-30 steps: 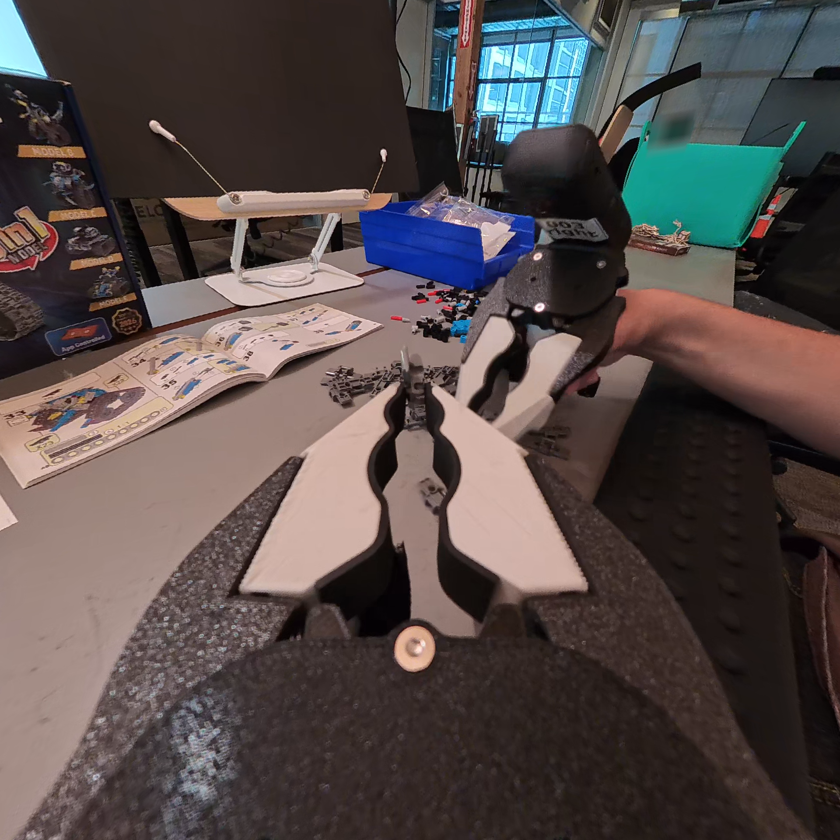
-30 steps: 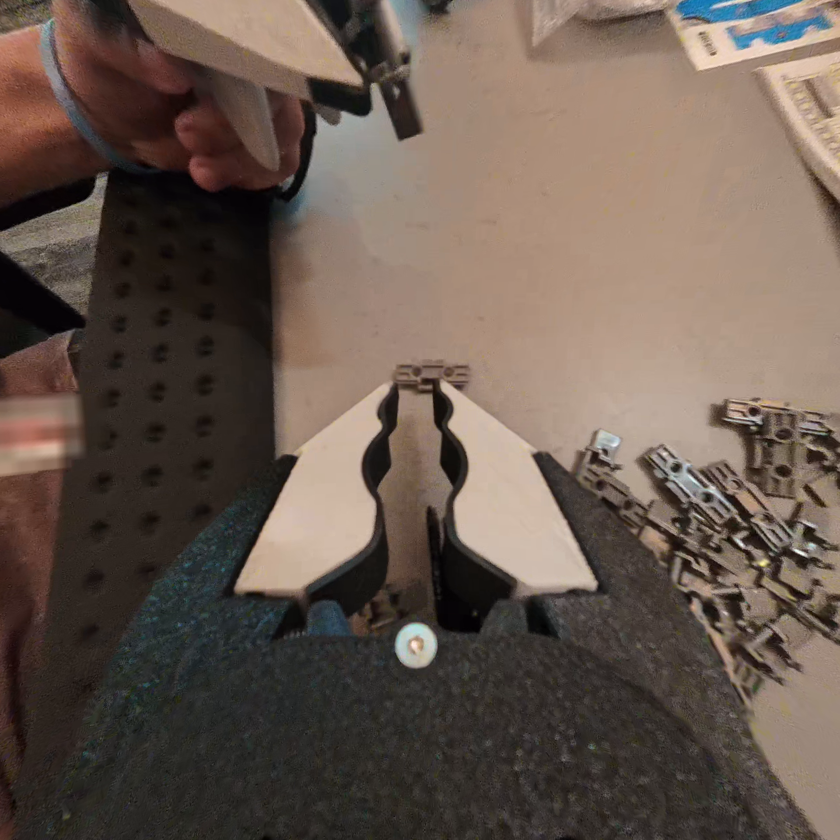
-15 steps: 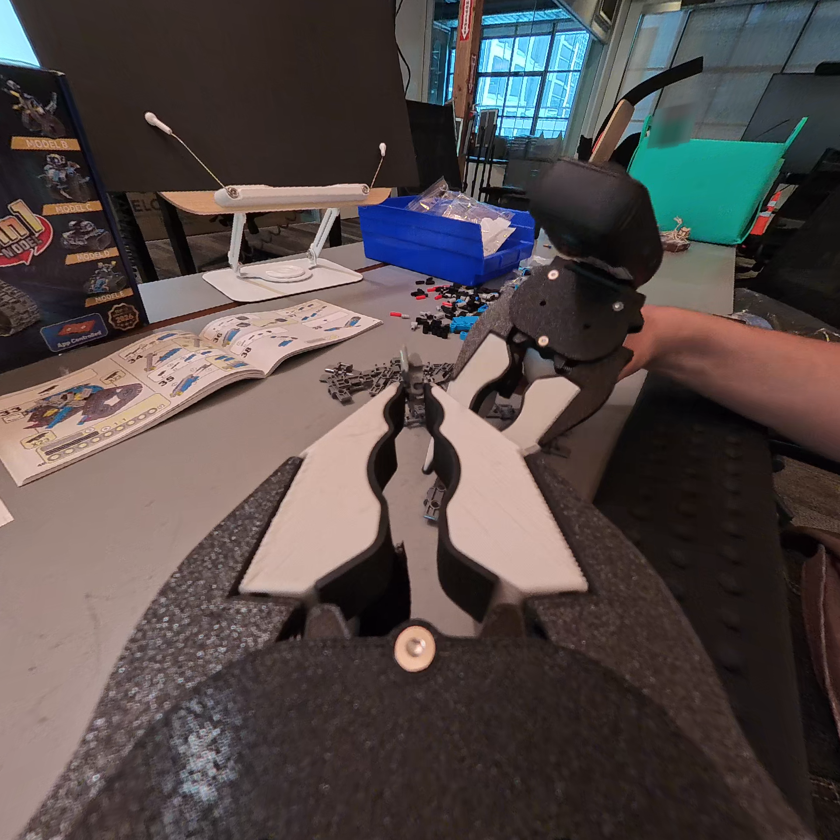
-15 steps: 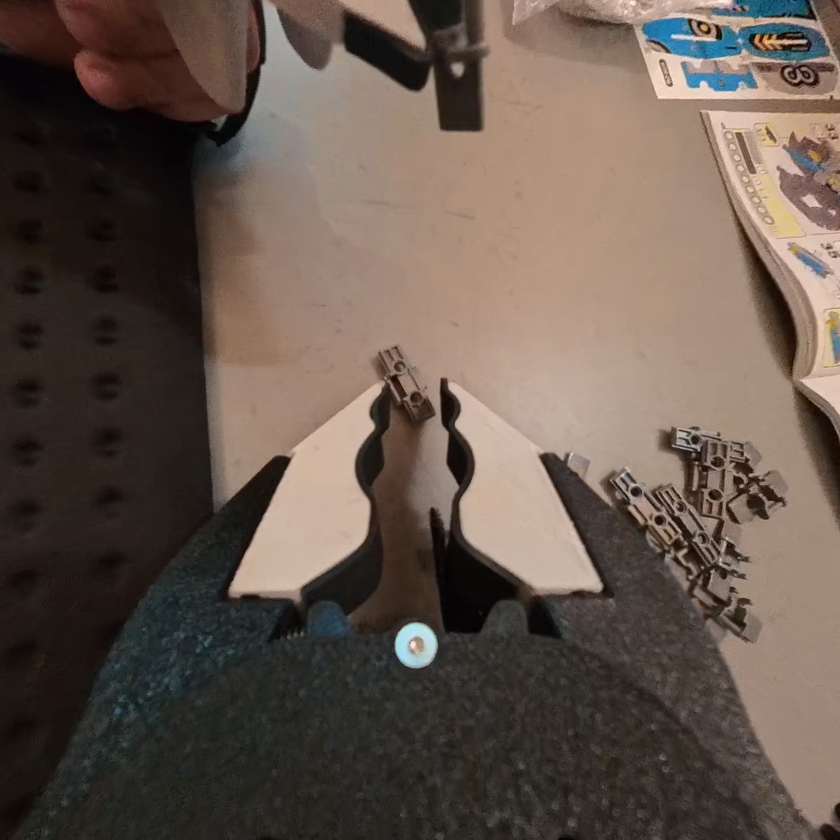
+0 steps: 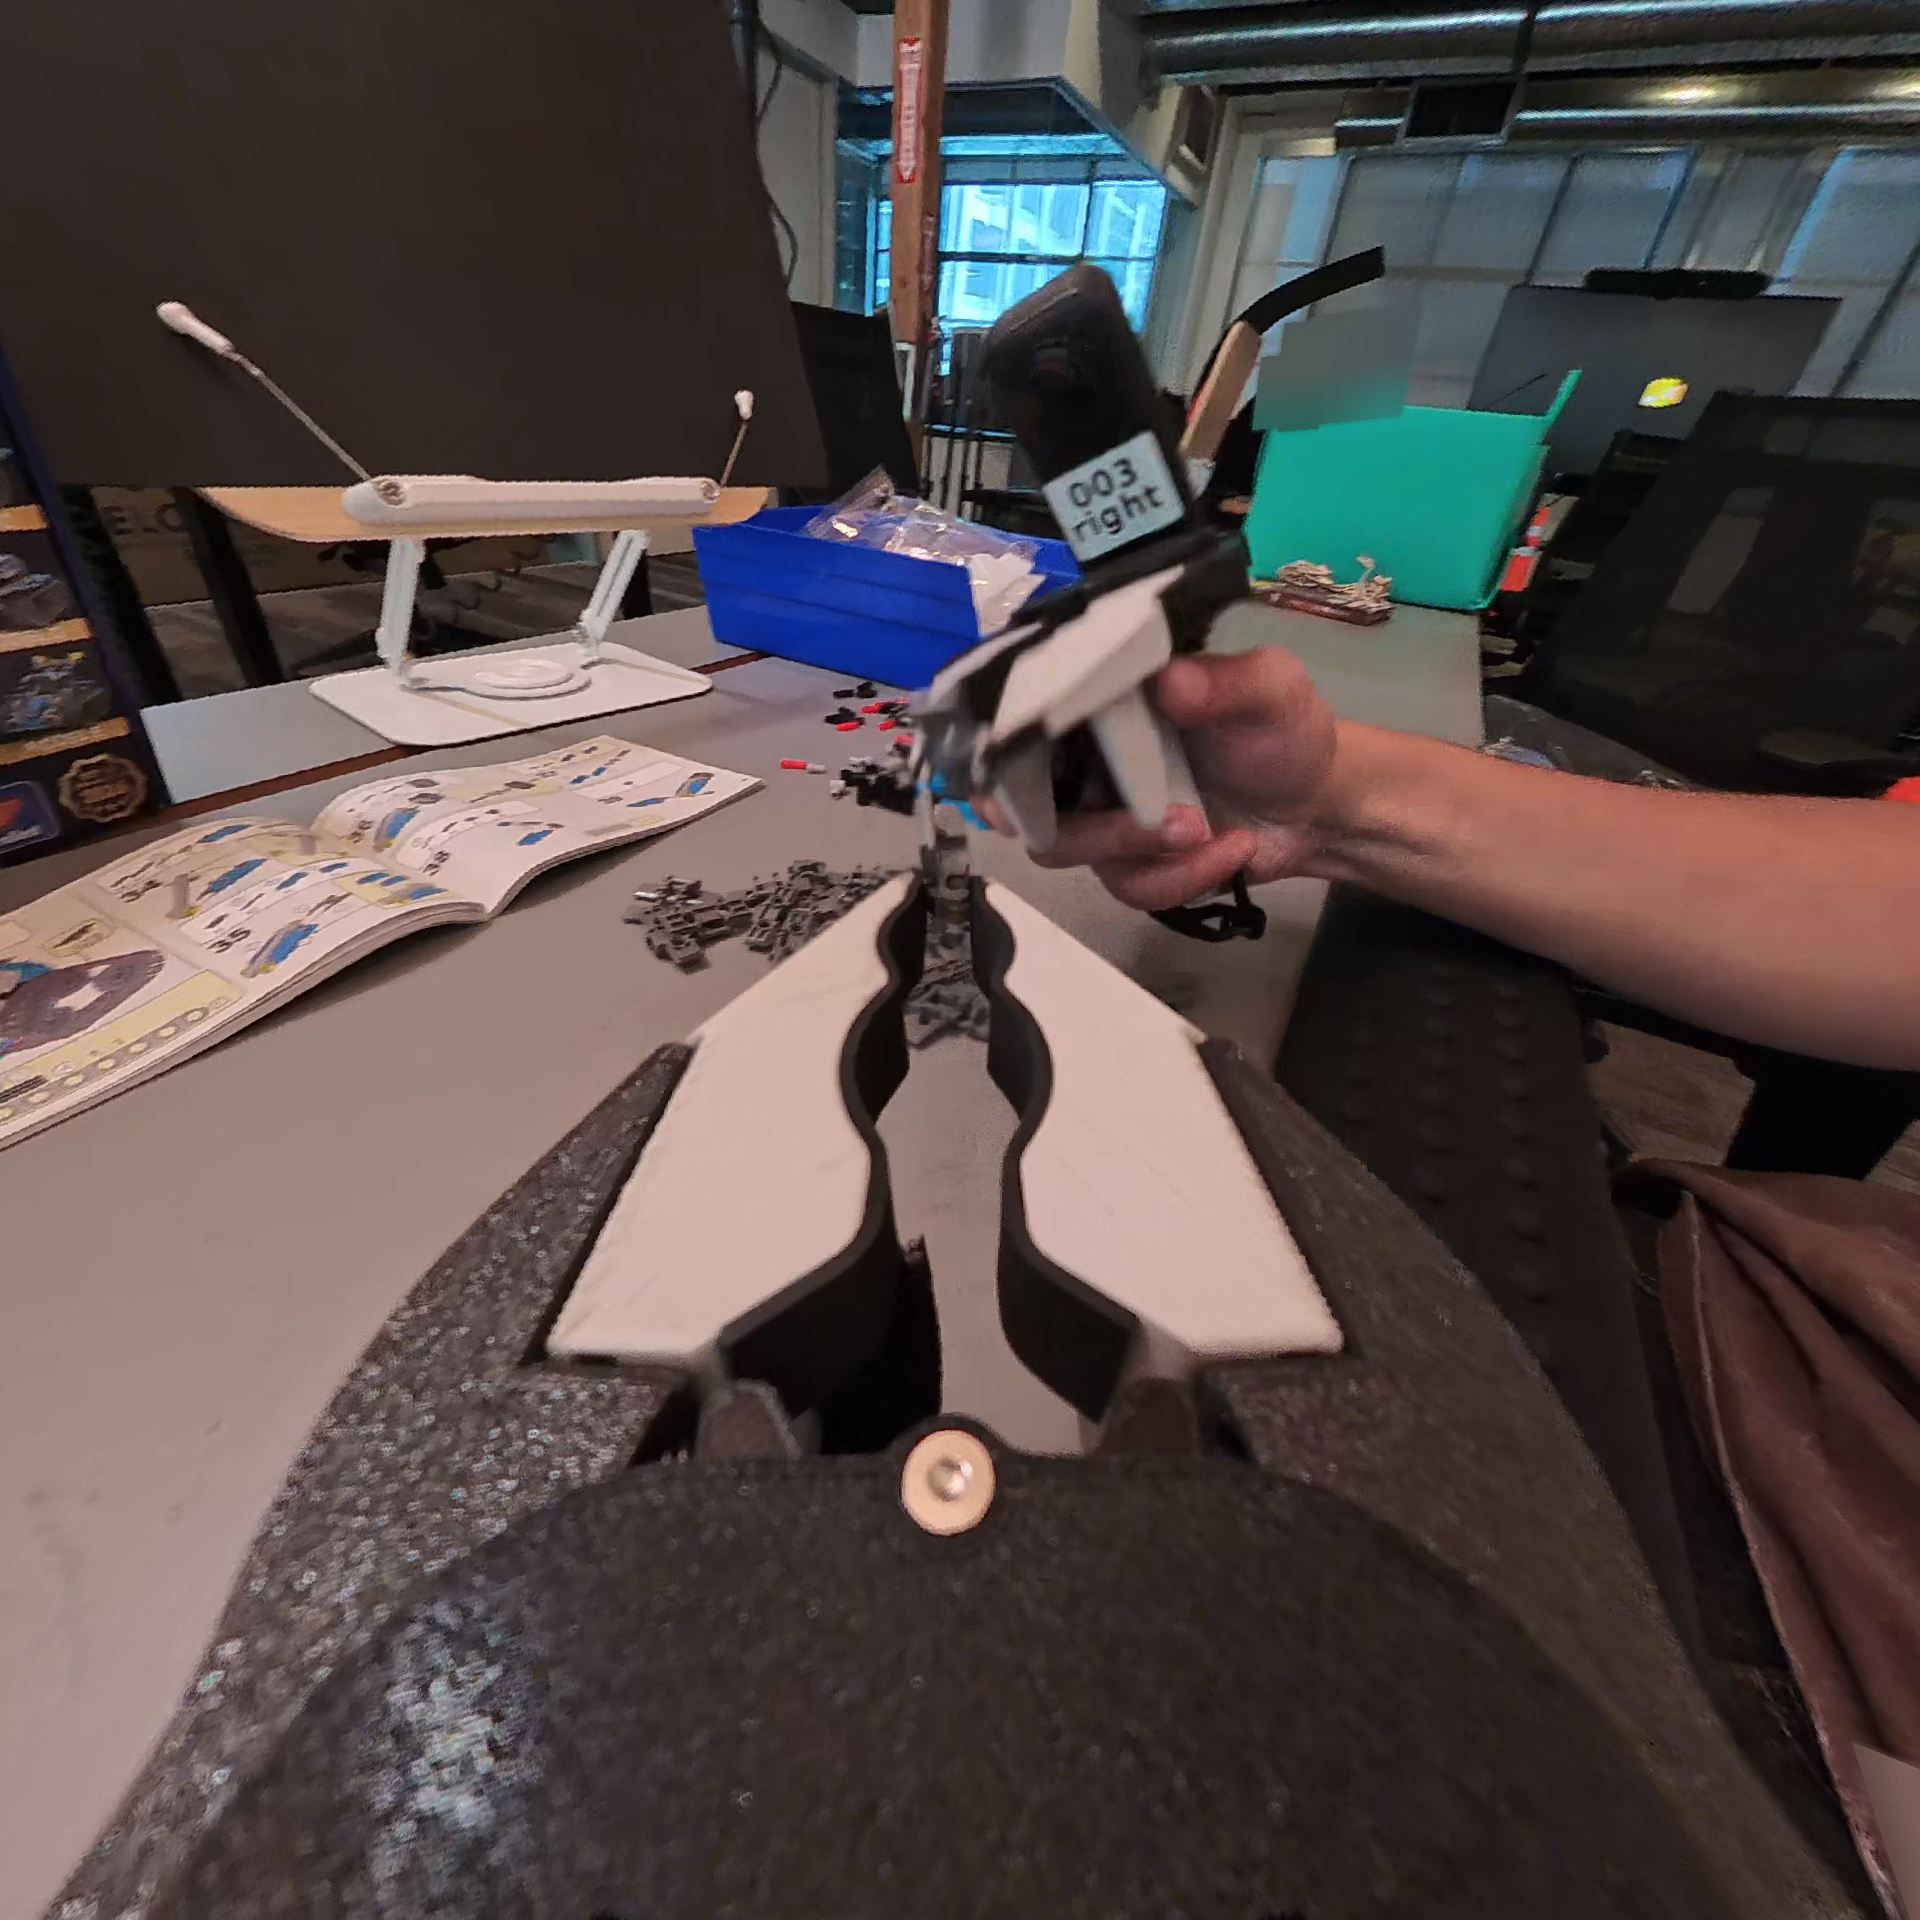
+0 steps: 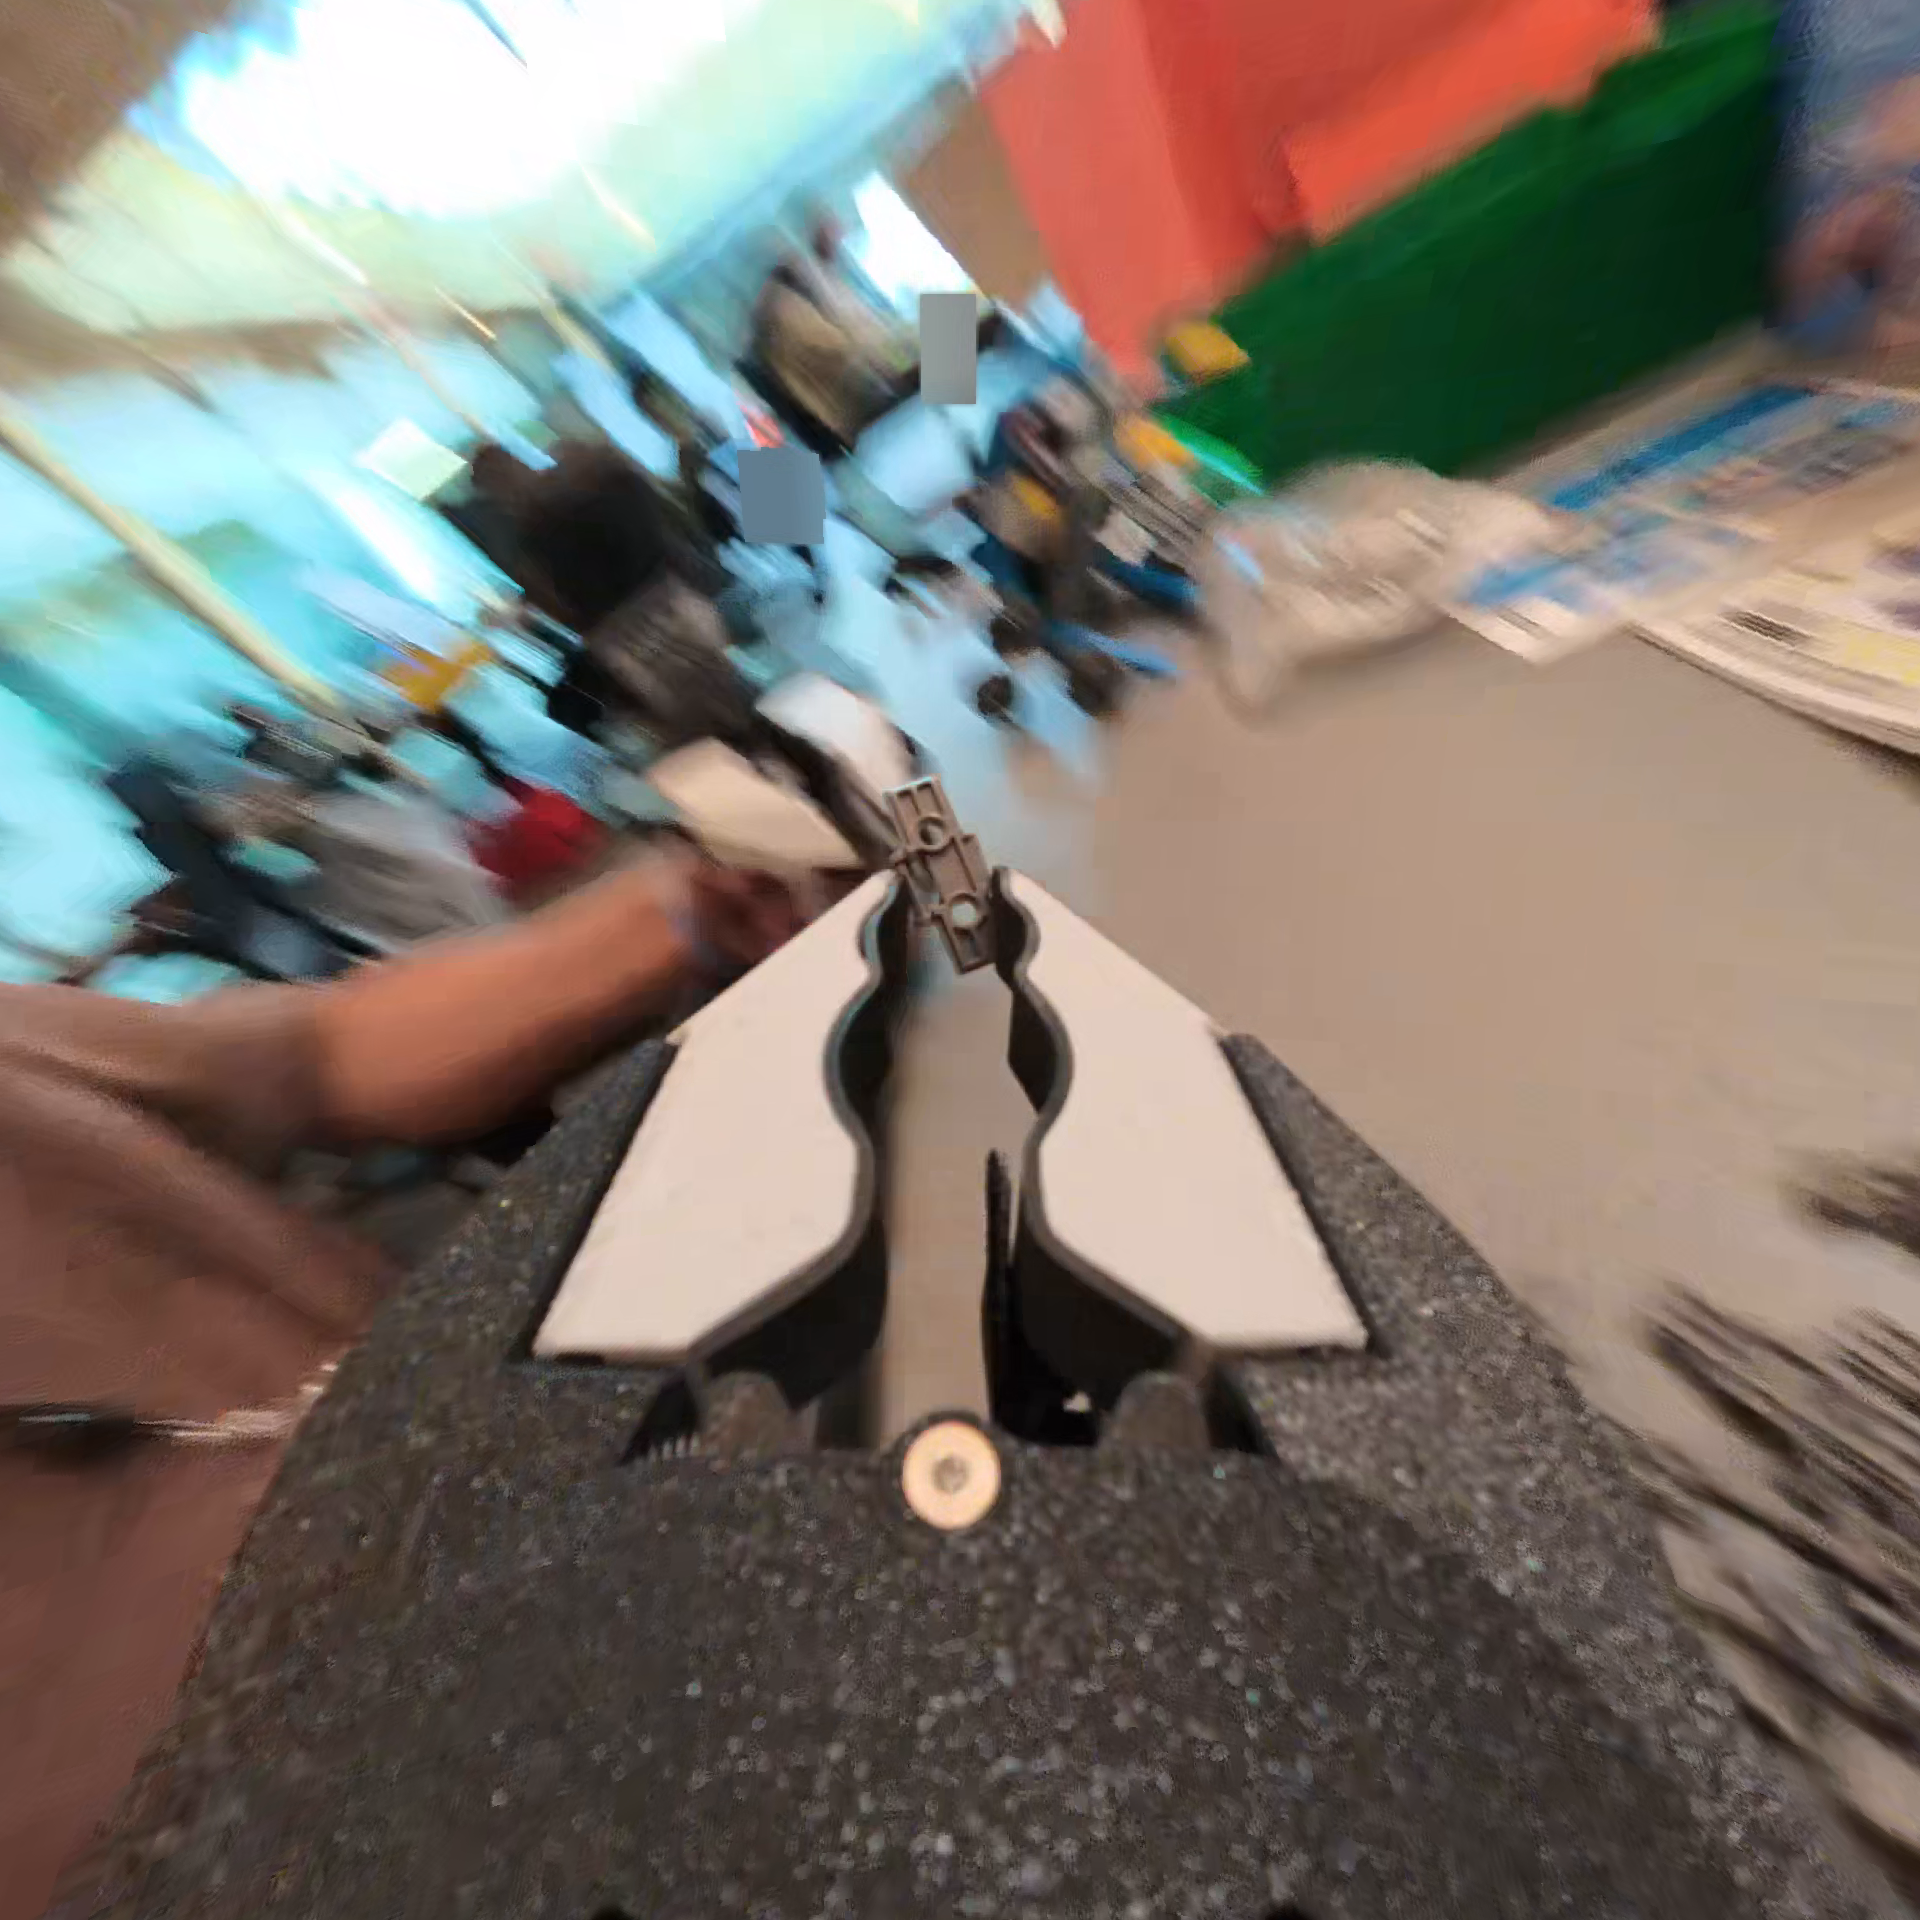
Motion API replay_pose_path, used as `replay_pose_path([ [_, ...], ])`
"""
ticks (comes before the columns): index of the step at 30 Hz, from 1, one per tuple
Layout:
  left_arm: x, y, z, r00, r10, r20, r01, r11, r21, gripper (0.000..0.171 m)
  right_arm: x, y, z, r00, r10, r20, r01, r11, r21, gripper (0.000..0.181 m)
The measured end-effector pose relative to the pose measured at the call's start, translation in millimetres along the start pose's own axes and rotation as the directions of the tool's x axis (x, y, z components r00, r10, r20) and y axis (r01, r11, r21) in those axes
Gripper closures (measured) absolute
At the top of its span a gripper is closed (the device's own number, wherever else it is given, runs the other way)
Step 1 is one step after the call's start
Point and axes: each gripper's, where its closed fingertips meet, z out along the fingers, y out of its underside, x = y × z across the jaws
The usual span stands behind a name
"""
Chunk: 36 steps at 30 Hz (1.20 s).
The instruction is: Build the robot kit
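Note:
My left gripper (image 5: 945,896) is shut on a small grey track link (image 5: 948,878) and holds it upright above the grey table (image 5: 312,1195). My right gripper (image 6: 945,906) is shut on another grey track link (image 6: 938,873), which sticks up and tilts slightly between its tips. In the left wrist view the right gripper (image 5: 927,743), held in a hand (image 5: 1216,769), hangs just above and behind the left tips, and the two links are very close together. The right wrist view is heavily motion-blurred; the left gripper's white fingers (image 6: 769,805) show just beyond the link.
A pile of grey track links (image 5: 758,914) lies just beyond the left tips. An open instruction booklet (image 5: 364,862) is on the left. A blue bin (image 5: 862,608), a white stand (image 5: 499,582) and small loose parts (image 5: 862,717) stand farther back. A black perforated mat (image 5: 1455,1091) lies on the right. Both grippers' tips are close together, under 4 cm apart.
My right gripper closed on a grey link that lay on the table, lifted it and swung up to the left gripper's link. The left gripper stayed almost still.

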Motion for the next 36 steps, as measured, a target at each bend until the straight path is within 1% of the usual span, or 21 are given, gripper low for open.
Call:
replay_pose_path([
  [1, 4, -1, 0, 1.000, 0.002, -0.026, -0.001, 1.000, 0.008, 0.164, -16, -11, -1, 0.994, 0.041, 0.106, -0.048, 0.997, 0.063, 0.166],
  [2, 9, -2, -1, 0.999, 0.004, -0.053, -0.003, 1.000, 0.012, 0.164, -23, -13, 1, 0.989, 0.051, 0.142, -0.062, 0.995, 0.075, 0.166],
  [4, 12, -3, -1, 0.997, 0.001, -0.074, 0.000, 1.000, 0.017, 0.164, -27, -6, 10, 0.987, 0.043, 0.157, -0.049, 0.998, 0.040, 0.166],
  [6, 13, -6, -3, 0.996, -0.015, -0.087, 0.018, 0.999, 0.031, 0.164, -33, -3, 16, 0.978, 0.062, 0.199, -0.069, 0.997, 0.028, 0.166],
  [10, 13, -5, -3, 0.995, -0.026, -0.101, 0.029, 0.999, 0.026, 0.165, -33, -1, 22, 0.981, 0.043, 0.188, -0.048, 0.999, 0.022, 0.165],
  [18, 11, -1, -1, 0.995, -0.037, -0.097, 0.037, 0.999, -0.002, 0.165, -29, 5, 19, 0.984, 0.028, 0.175, -0.026, 1.000, -0.011, 0.166],
  [19, 11, -1, -1, 0.995, -0.037, -0.096, 0.038, 0.999, 0.000, 0.165, -30, 5, 18, 0.984, 0.021, 0.179, -0.018, 1.000, -0.015, 0.174],
  [20, 11, -1, -1, 0.995, -0.039, -0.095, 0.039, 0.999, 0.002, 0.165, -29, 6, 18, 0.985, 0.013, 0.171, -0.010, 1.000, -0.016, 0.177],
  [26, 9, 3, 1, 0.997, -0.023, -0.074, 0.021, 0.999, -0.023, 0.164, -25, 9, 18, 0.992, -0.024, 0.122, 0.029, 0.999, -0.036, 0.177],
  [29, 6, 5, 2, 0.999, -0.014, -0.049, 0.012, 0.999, -0.037, 0.165, -21, 10, 19, 0.995, -0.069, 0.071, 0.073, 0.996, -0.050, 0.179],
  [33, -1, 10, 3, 0.999, 0.043, 0.017, -0.042, 0.997, -0.065, 0.165, -13, 11, 22, 0.981, -0.189, -0.038, 0.185, 0.979, -0.085, 0.177],
  [34, -4, 11, 3, 0.996, 0.074, 0.041, -0.071, 0.995, -0.074, 0.165, -11, 12, 23, 0.970, -0.233, -0.064, 0.227, 0.970, -0.091, 0.177],
  [36, -9, 12, 3, 0.982, 0.158, 0.104, -0.148, 0.984, -0.099, 0.165, -6, 11, 25, 0.922, -0.366, -0.129, 0.356, 0.930, -0.094, 0.178],
])
